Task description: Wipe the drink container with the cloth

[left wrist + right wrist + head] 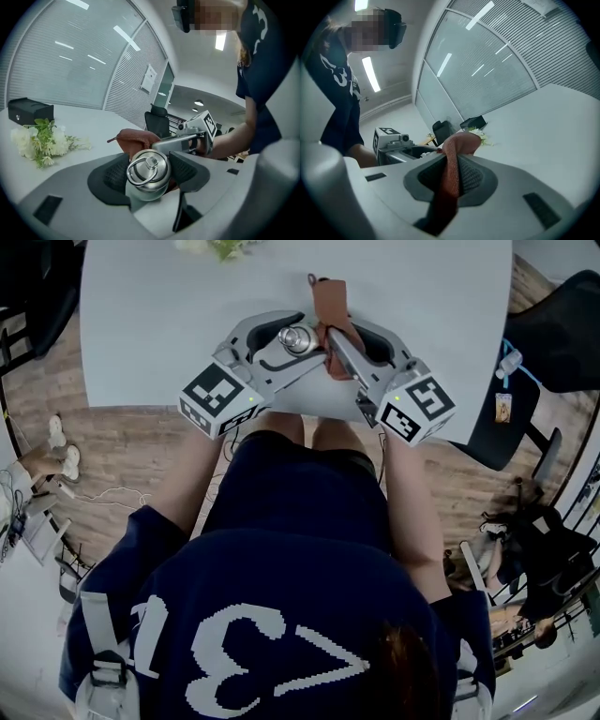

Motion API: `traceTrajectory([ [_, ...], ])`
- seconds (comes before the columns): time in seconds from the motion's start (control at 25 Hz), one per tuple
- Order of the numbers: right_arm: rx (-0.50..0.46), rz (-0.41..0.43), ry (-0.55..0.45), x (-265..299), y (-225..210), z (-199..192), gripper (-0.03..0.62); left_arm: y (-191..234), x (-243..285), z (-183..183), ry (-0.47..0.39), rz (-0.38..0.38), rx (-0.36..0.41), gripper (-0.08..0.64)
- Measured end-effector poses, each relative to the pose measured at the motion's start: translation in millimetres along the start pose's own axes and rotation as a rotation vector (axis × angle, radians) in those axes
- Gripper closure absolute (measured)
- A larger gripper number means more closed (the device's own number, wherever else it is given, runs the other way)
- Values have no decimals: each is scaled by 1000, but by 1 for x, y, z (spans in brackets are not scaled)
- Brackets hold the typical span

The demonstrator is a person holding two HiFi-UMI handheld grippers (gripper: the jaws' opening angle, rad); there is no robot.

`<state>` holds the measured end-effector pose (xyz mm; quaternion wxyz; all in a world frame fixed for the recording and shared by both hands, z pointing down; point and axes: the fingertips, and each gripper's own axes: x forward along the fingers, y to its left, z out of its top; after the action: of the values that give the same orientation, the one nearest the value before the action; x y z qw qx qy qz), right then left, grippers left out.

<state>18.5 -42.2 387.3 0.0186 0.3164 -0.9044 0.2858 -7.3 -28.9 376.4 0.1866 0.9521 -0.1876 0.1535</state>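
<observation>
Near the middle of the pale tabletop's (159, 324) near edge, the left gripper (292, 341) has its jaws clamped on the sides of a steel drink bottle (149, 174) with a ring-topped lid. The right gripper (452, 177) has its jaws pinched together on a rust-red cloth (330, 301), which rests against the bottle's side. Both things are in hand and meeting, so wiping looks barely begun, with the lid and most of the body left to do.

White table (141, 324) on wood floor (131, 442), blk chair (572, 324) nearby.
</observation>
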Motion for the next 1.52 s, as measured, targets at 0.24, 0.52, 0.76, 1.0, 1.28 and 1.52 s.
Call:
traceTrajectory([
  [0.24,-7,-211,109,-12,-49,-50,522,19,-8,0,-78,78,-236,288],
  [0.52,88,-180,-33,-8,-24,-26,522,22,-3,3,-83,149,-286,288],
  [0.76,90,-145,-129,-1,-1,-1,522,28,-5,0,-132,190,-388,288],
  [1.0,-39,-284,6,-12,-23,-38,522,25,-14,-3,-142,207,-401,288],
  [1.28,-79,-388,106,-21,-45,-68,522,20,-22,-14,-84,221,-480,288],
  [1.52,-31,-269,-38,-6,-7,-26,522,28,-24,-15,-114,281,-597,288],
])
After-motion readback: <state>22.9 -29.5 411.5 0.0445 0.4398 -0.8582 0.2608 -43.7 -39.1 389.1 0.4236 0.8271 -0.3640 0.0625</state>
